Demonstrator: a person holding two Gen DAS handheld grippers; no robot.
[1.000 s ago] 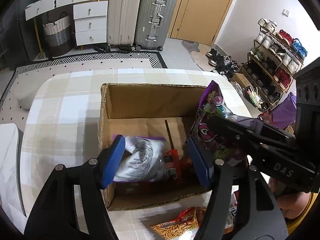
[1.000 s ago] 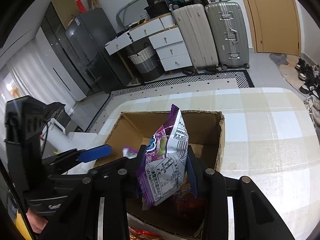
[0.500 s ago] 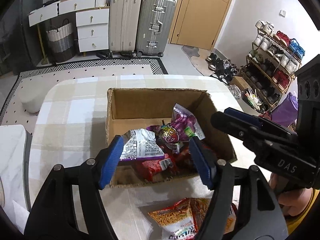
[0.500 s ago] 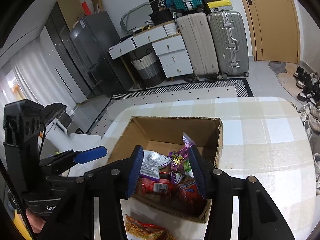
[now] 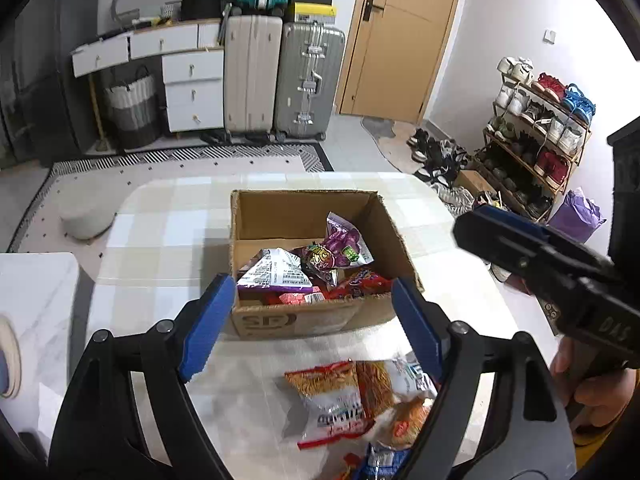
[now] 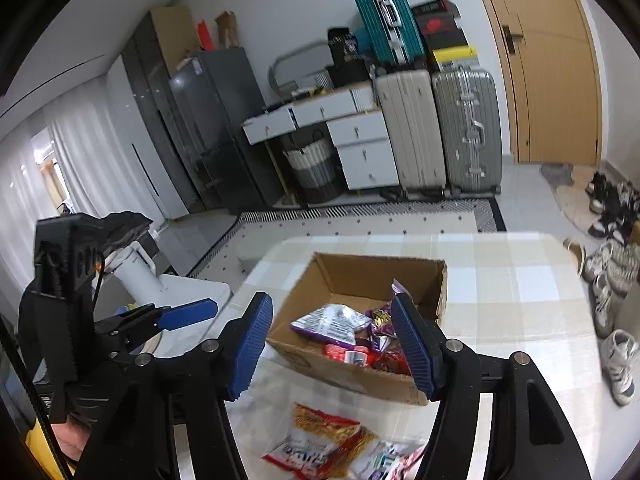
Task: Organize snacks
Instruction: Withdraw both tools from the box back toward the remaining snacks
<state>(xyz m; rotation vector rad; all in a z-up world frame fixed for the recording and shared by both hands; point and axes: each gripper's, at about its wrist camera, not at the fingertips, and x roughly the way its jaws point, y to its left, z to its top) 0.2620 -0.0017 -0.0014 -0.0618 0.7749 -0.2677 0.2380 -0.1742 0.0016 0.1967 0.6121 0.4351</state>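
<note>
An open cardboard box [image 5: 280, 216] [image 6: 348, 272] stands on the checked table and holds several snack bags: a silver and purple bag [image 5: 272, 270] [image 6: 332, 322], a purple candy bag [image 5: 340, 246] [image 6: 380, 318] and red packs [image 5: 360, 282]. My left gripper [image 5: 312, 320] hovers in front of the box, jaws opening, nothing between them. My right gripper [image 6: 332, 346] hangs above the box's near side, jaws opening and empty; it also shows at the right of the left wrist view [image 5: 532, 256]. Loose snack bags [image 5: 352, 392] [image 6: 320, 440] lie on the table nearer to me.
The table [image 5: 160, 240] has a rounded far edge. A white side surface [image 5: 36, 300] sits to its left. Suitcases [image 5: 280, 80], white drawers [image 5: 192, 88] and a shoe rack [image 5: 540, 128] stand beyond. A hand [image 5: 592, 384] holds the right gripper.
The right gripper let go of the purple candy bag, which now lies in the box. The left gripper released the silver bag. Both grippers drew back and up, jaws widening.
</note>
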